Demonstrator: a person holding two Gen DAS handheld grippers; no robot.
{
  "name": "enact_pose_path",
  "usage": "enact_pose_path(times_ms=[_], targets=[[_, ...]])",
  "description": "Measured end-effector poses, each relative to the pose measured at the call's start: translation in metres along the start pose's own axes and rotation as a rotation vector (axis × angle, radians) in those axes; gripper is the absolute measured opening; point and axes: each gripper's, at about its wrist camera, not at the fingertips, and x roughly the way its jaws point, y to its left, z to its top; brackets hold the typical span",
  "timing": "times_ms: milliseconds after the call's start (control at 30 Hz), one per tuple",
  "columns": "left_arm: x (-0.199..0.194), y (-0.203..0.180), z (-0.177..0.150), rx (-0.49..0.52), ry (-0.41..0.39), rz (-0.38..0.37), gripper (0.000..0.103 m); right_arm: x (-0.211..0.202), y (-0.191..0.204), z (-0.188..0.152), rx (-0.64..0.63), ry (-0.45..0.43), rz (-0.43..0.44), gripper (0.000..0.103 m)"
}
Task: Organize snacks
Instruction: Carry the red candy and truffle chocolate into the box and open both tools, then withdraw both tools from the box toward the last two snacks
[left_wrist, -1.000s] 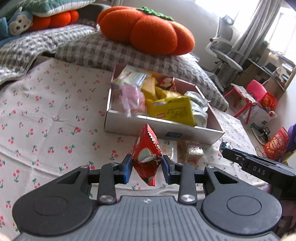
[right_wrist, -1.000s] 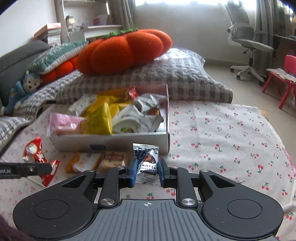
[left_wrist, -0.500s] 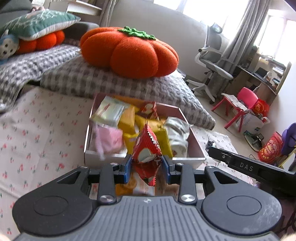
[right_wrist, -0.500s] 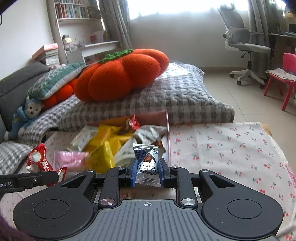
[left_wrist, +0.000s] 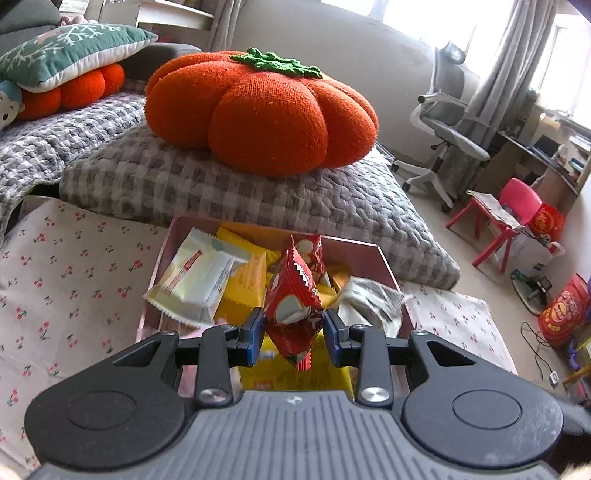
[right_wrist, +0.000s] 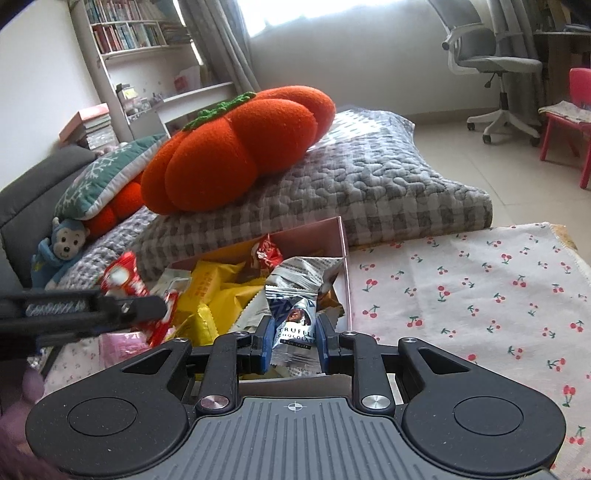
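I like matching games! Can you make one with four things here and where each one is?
Things:
1. red snack packet
2. truffle chocolate packet
3. pumpkin cushion
4. monkey plush

Places:
A. on the grey checked cushion
B. in the right tongs
C. in the left tongs
D. beside the grey sofa

Pairs: 1-C, 2-B, 3-A, 4-D

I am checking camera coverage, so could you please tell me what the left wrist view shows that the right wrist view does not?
Only the left wrist view shows the red bags on the floor. Only the right wrist view shows the bookshelf, the toy monkey and the silver chocolate packet in the right hand-held gripper. Both show the snack box, the orange pumpkin cushion and the red packet in the left hand-held gripper.
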Motion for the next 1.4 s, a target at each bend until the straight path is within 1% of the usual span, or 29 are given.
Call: enact_pose_path(times_ms=[200,467,500,533,600,633,667,733,867,933,1067,1133,1267,1400], targets=[[0.016,-0.004,0.007,0.010,0.008,0.036,0.031,0.008,-0.007,-0.002,0.018,0.012,-0.003,0.023],[0.027,-0.004,0.013,0.031,0.002,0.081,0.032,0.009,-0.010,-0.002,0.027,0.012,-0.009,0.023],[0.028,-0.004,0.014,0.031,0.006,0.081,0.032,0.009,-0.010,-0.002,0.025,0.012,-0.008,0.024],[0.029,-0.003,0.014,0.034,0.016,0.081,0.032,0.008,-0.010,-0.002,0.022,0.012,-0.006,0.028],[0.030,-0.002,0.014,0.037,0.034,0.089,0.037,0.007,-0.009,-0.003,0.022,0.005,-0.008,0.028],[0.029,-0.002,0.014,0.040,0.033,0.093,0.045,0.007,-0.009,-0.003,0.024,0.007,-0.006,0.028],[0.027,-0.001,0.013,0.046,0.027,0.090,0.051,0.007,-0.009,-0.002,0.026,0.010,-0.005,0.028],[0.023,0.000,0.012,0.052,0.020,0.088,0.055,0.005,-0.008,-0.002,0.028,0.007,-0.006,0.036],[0.018,0.002,0.011,0.054,0.029,0.091,0.061,0.002,-0.005,-0.001,0.027,0.006,-0.009,0.040],[0.013,0.003,0.010,0.054,0.029,0.088,0.063,-0.002,-0.003,-0.001,0.027,0.007,-0.013,0.048],[0.004,0.003,0.008,0.060,0.035,0.077,0.066,-0.011,0.002,0.000,0.015,0.005,-0.015,0.051],[-0.002,0.004,0.005,0.068,0.036,0.069,0.068,-0.017,0.005,0.001,0.009,0.003,-0.018,0.056],[-0.015,0.004,-0.003,0.090,0.036,0.068,0.070,-0.030,0.011,0.001,-0.009,0.000,-0.028,0.061],[-0.029,0.010,-0.013,0.080,0.030,0.059,0.073,-0.041,0.015,-0.002,-0.036,0.004,-0.045,0.067]])
